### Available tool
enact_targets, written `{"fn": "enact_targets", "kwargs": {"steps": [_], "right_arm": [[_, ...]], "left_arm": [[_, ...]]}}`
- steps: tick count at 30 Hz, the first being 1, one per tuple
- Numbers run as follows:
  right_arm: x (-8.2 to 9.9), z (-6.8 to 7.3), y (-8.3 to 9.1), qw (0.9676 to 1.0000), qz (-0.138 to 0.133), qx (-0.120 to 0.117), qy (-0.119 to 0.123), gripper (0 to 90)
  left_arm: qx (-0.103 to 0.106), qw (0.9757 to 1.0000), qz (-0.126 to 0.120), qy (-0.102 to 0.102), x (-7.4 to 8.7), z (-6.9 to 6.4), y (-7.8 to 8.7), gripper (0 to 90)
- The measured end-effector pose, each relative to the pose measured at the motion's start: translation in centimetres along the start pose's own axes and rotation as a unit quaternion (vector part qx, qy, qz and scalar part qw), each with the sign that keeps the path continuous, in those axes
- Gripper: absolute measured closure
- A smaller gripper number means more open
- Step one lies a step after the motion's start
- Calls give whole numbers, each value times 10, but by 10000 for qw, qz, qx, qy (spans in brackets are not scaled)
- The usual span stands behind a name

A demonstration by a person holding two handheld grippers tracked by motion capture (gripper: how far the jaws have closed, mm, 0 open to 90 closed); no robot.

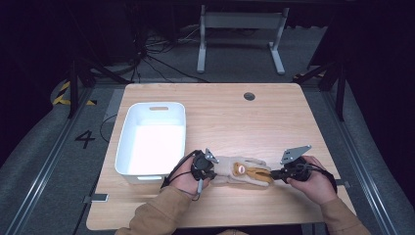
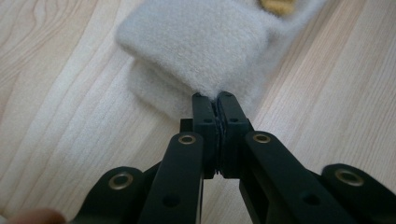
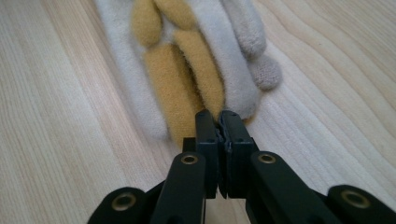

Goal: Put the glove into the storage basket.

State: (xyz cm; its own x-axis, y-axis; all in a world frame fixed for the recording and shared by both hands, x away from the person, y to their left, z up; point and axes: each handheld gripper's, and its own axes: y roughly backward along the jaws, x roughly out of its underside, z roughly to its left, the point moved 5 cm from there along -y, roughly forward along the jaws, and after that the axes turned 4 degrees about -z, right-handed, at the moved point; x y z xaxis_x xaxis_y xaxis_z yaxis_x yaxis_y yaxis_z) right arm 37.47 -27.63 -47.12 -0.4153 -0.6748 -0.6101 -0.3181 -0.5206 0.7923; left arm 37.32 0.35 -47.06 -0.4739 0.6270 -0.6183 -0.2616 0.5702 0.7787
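Note:
A fuzzy beige glove (image 1: 242, 171) with yellow fingers lies flat near the table's front edge, between my two grippers. At its left end my left gripper (image 1: 216, 171) is shut, with the edge of the beige cuff (image 2: 196, 42) pinched in the jaw tips (image 2: 214, 99). My right gripper (image 1: 272, 175) comes in from the right and is shut on the tip of a yellow finger (image 3: 187, 79), its jaw tips (image 3: 215, 116) pressed together on the fabric. A second beige layer shows under the cuff in the left gripper view.
A white plastic bin (image 1: 128, 142) with nothing in it stands on the wooden table (image 1: 220, 117) just left of my left hand. A round cable hole (image 1: 249, 96) sits at the table's far side. Dark cables and a metal frame lie on the floor beyond.

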Motion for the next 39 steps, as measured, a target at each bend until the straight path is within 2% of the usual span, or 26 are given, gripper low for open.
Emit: {"fn": "enact_targets", "kwargs": {"steps": [5,9,11,16,22,27,29,30,36,39], "right_arm": [[-2,-1,5,9999,-68,91,-16,879],[-7,-4,16,9991,-294,294,-33,882],[-8,-4,17,9990,-319,305,-17,882],[-19,-9,28,9970,-567,523,36,884],[-28,-13,27,9954,-759,575,46,884],[-32,-21,16,9950,-829,561,7,884],[-32,-22,13,9952,-803,557,-6,884],[-30,-24,7,9961,-712,524,-31,883],[-26,-23,5,9972,-596,446,-100,882],[-24,-20,6,9977,-534,404,-144,881]], "left_arm": [[-38,9999,-75,-91,-2,-2,6,892],[-50,9997,-178,-155,-4,-4,12,893],[-83,9995,-254,-164,-4,-6,15,894],[-166,9988,-355,-297,-5,-14,28,894],[-318,9979,-424,-367,-2,-19,33,894],[-434,9978,-309,-398,5,-18,30,894],[-405,9981,-280,-365,6,-18,28,894],[-365,9986,-183,-340,8,-18,25,894],[-209,9993,128,-296,16,-14,12,893],[-243,9993,100,-258,16,-14,10,893]]}}
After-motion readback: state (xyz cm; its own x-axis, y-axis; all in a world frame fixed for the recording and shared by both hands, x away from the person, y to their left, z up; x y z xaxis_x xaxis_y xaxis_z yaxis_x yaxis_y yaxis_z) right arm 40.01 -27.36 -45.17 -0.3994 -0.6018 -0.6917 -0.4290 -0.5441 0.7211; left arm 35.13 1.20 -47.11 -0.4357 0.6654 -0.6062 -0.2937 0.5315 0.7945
